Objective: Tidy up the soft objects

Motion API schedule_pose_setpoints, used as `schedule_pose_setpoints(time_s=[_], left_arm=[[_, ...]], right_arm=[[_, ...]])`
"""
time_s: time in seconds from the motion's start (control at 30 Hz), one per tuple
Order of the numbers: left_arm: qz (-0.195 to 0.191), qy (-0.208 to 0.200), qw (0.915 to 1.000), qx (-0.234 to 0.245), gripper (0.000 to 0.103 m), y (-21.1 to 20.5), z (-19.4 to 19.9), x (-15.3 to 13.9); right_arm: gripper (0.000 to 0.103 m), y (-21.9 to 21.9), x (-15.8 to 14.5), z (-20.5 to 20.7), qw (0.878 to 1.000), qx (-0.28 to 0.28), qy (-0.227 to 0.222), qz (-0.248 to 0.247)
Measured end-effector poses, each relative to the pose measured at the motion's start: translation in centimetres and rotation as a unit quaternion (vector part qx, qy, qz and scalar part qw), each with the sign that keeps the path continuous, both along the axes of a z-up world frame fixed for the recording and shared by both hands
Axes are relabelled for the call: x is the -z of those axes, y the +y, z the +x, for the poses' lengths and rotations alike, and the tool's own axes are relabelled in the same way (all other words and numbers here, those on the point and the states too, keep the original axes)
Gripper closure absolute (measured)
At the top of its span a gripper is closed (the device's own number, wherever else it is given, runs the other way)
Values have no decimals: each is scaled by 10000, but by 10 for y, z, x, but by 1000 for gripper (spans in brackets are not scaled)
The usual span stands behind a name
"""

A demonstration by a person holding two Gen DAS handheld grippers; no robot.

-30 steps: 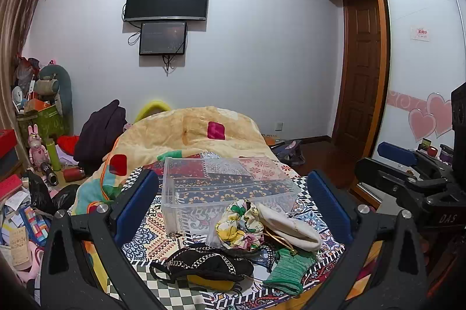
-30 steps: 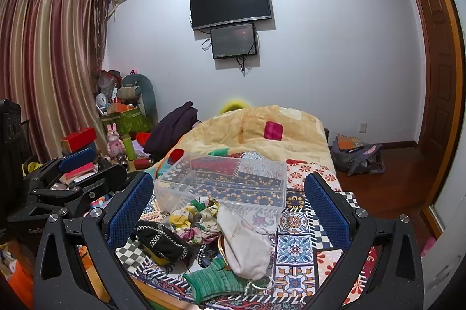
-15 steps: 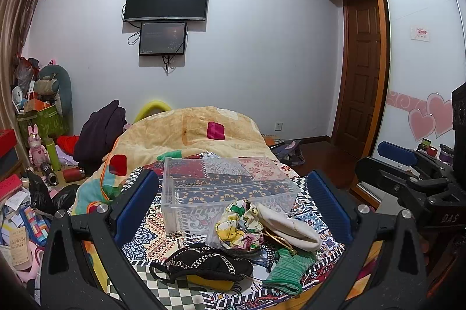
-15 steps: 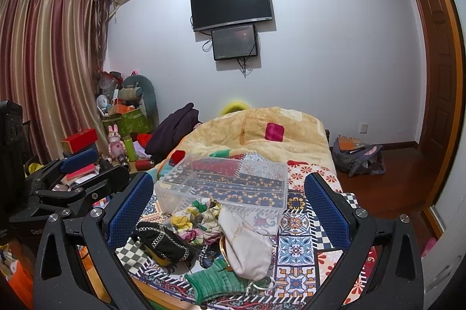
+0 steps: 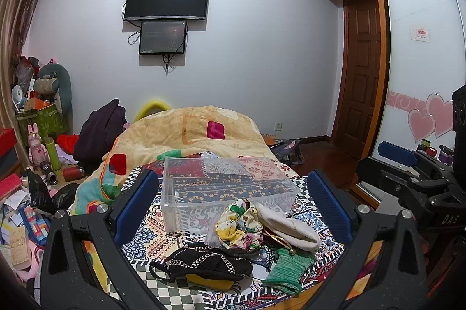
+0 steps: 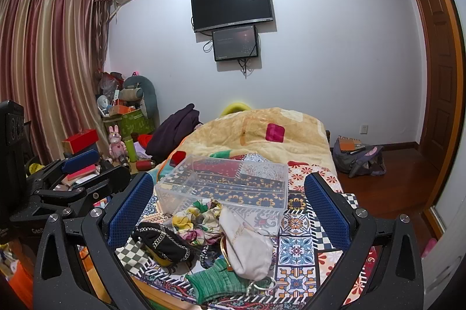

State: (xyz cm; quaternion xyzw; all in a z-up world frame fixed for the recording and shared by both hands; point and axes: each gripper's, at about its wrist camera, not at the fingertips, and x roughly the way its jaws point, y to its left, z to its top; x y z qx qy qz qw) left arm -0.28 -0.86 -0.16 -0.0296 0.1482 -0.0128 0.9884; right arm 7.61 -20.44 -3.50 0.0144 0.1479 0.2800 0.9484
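My left gripper [image 5: 231,205] hangs with jaws spread wide, holding nothing; my right gripper [image 6: 228,208] is likewise parted and empty. Each hovers short of the pile, well apart from it. The patterned bedcover [image 6: 297,249] carries a clear plastic bin [image 5: 227,187], which I read as empty, the bedcover showing through its walls. Just in front of the bin lies the heap: a cream pouch [image 6: 247,249], a black chain-trimmed bag [image 5: 204,262] hiding all but an edge of something yellow, a floral scarf [image 5: 234,224], a green knit piece [image 5: 287,267]. Items under the pouch I cannot identify.
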Motion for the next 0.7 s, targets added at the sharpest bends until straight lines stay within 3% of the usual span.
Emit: schedule_pose_setpoints(time_s=[0.4,0.7], left_arm=[[-9,181,9998,38,0,2,6,7],[-138,888,9959,62,0,13,35,40]], right_arm=[[0,0,4,4,10000,27,79,-18],[0,-4,30,35,9974,63,717,-67]])
